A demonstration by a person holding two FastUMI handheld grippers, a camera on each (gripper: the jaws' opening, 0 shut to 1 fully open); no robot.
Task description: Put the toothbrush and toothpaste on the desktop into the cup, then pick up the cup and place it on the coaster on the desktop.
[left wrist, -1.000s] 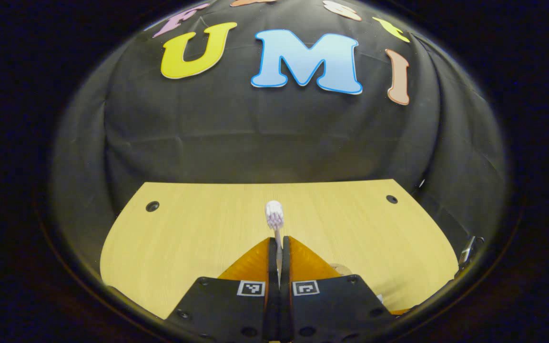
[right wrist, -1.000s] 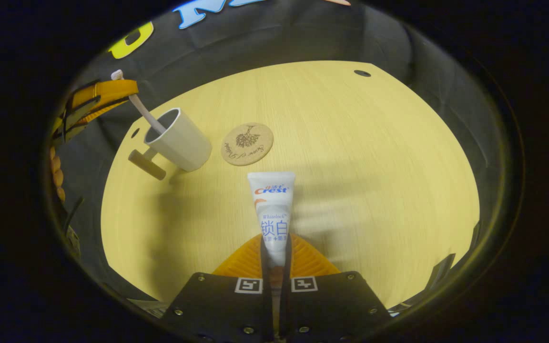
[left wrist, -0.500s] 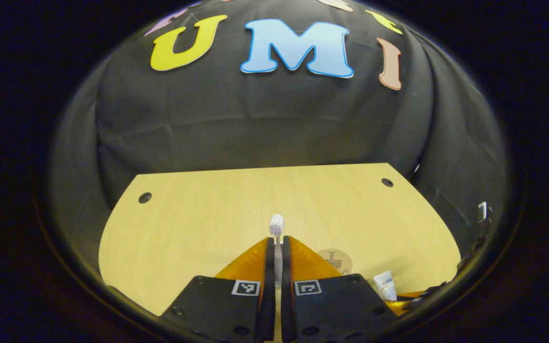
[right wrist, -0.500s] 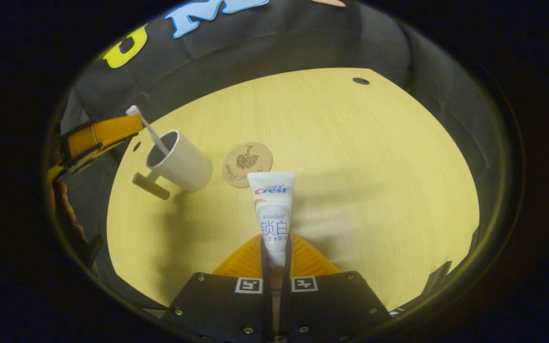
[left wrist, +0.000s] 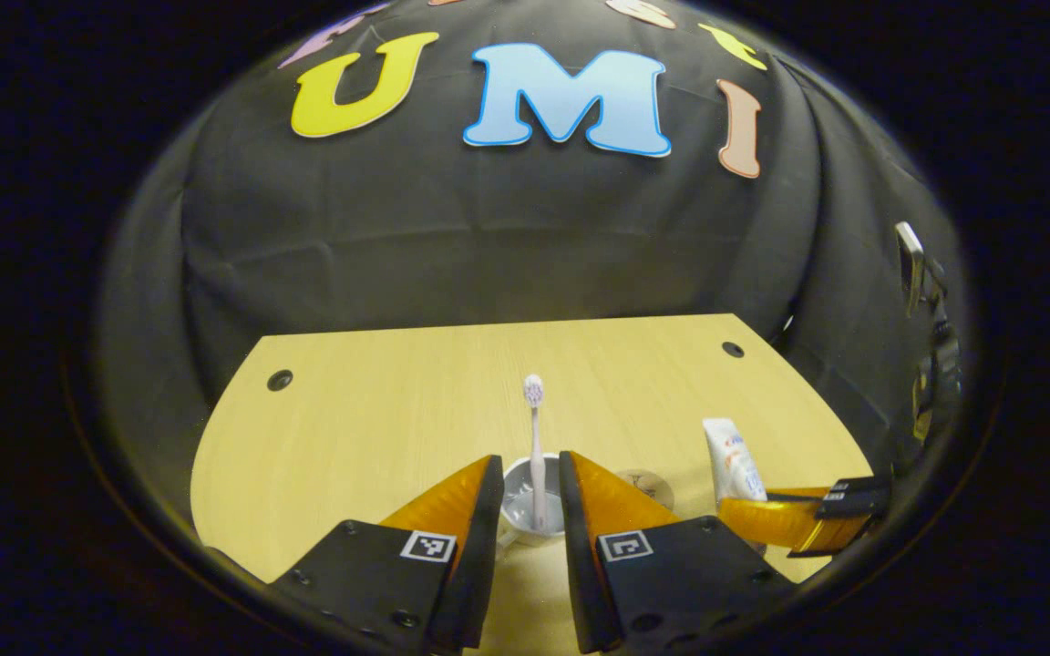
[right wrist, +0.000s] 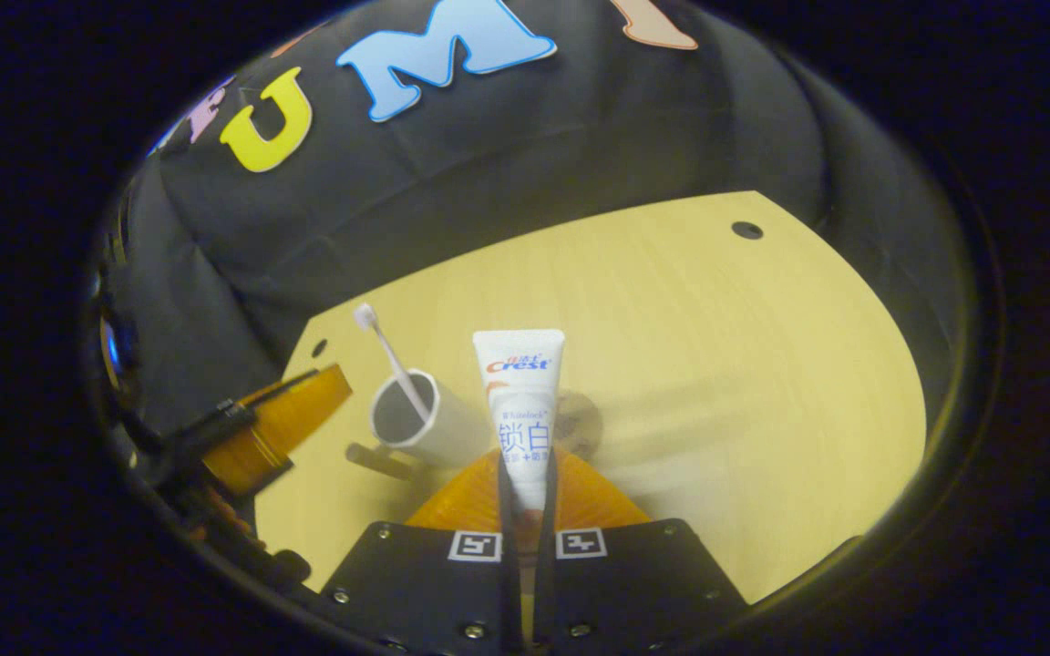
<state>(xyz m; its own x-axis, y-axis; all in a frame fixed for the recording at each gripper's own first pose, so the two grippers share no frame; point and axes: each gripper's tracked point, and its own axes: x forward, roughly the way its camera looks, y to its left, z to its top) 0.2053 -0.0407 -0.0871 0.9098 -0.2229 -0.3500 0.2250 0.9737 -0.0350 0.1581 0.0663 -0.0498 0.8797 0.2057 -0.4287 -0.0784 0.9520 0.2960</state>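
With its fingers spread apart on either side of the cup point(left wrist: 532, 512), the left gripper point(left wrist: 528, 510) holds nothing: the toothbrush point(left wrist: 534, 456) stands free inside the cup, bristles up, leaning on the rim. That wide stance judges well as a release, since the brush needs no support once its handle rests on the cup's floor. In the right gripper view the same cup point(right wrist: 420, 419) sits on the table point(right wrist: 716, 364) with its handle stub toward the near edge, the toothbrush point(right wrist: 388, 351) slanting out of it, and the left gripper point(right wrist: 279, 424) just beside it.

The right gripper point(right wrist: 525, 497) is clamped on the toothpaste point(right wrist: 519, 410), pinching the tube low down so the broad flat end points forward and up, ready to go into the cup next to the brush. From the left gripper view the tube point(left wrist: 731, 460) hangs to the right of the cup, near it but apart.

The coaster point(right wrist: 580, 419) lies on the table behind the tube, mostly hidden; it seems to sit just beside the cup, though the blur there makes the gap hard to judge. It stays bare, as the cup goes there last.
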